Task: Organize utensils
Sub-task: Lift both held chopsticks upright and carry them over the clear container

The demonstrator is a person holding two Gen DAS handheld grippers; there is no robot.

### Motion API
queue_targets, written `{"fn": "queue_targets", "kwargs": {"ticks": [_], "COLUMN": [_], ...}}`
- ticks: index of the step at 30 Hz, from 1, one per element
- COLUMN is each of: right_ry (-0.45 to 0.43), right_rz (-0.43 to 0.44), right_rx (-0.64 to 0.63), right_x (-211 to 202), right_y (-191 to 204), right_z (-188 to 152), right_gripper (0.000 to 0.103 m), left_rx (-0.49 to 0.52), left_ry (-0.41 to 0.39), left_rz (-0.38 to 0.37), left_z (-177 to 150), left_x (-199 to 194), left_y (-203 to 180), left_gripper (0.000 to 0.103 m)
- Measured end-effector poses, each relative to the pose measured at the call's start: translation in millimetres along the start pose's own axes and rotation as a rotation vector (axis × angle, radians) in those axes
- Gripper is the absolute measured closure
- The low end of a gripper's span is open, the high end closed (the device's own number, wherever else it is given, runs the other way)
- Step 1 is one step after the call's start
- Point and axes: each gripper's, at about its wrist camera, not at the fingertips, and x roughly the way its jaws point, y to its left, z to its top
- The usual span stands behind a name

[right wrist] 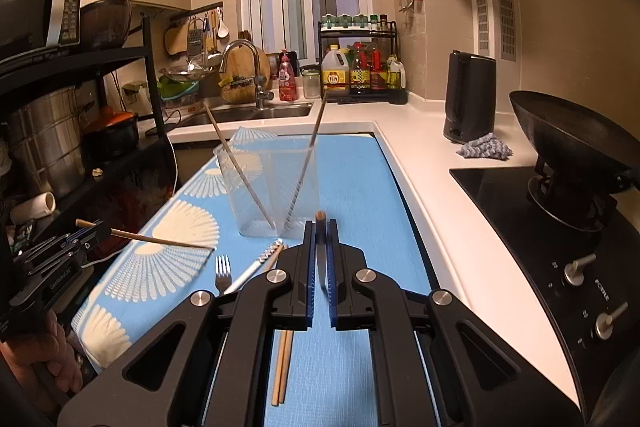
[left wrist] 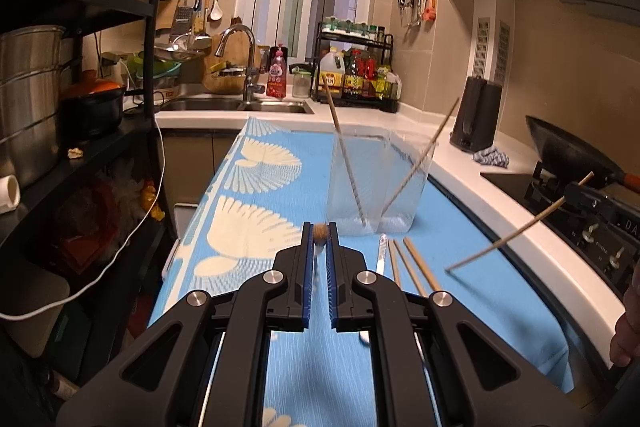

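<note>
Each gripper clenched one slim, pale wooden chopstick. The left gripper (left wrist: 320, 233) held its chopstick (right wrist: 160, 239) tip-down above the blue mat (left wrist: 280, 163). The right gripper (right wrist: 320, 223) held another (left wrist: 516, 233) aslant near the mat's stove-side edge. Two more leaned crossed inside the clear container (right wrist: 272, 187).

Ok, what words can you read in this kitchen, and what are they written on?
"GenRobot.AI": on the side of the left gripper, seen from the right wrist view.
"FOTILE": probably, printed sideways on the stove panel by the knobs.
Bottle labels on the rack: too small and blurred to read.
Microwave buttons: too small to read.
</note>
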Motion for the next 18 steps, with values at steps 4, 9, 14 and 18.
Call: {"fn": "queue_targets", "kwargs": {"ticks": [4,9,14,18], "right_ry": [-0.008,-0.033,-0.046,-0.056], "right_rz": [0.023,0.047,0.06,0.065], "right_rx": [0.02,0.024,0.008,0.002], "right_x": [0,0,5,5], "right_y": [-3,0,6,7], "right_z": [20,43,61,72], "right_gripper": [0.098,0.098,0.098,0.098], "left_rx": [0.001,-0.003,-0.02,-0.043], "left_ry": [-0.013,0.009,0.041,0.091], "left_rz": [-0.042,-0.093,-0.119,-0.141], "left_z": [29,58,78,89], "left_x": [0,7,12,20], "left_y": [0,-2,-3,1], "left_gripper": [0.097,0.097,0.097,0.097]}}
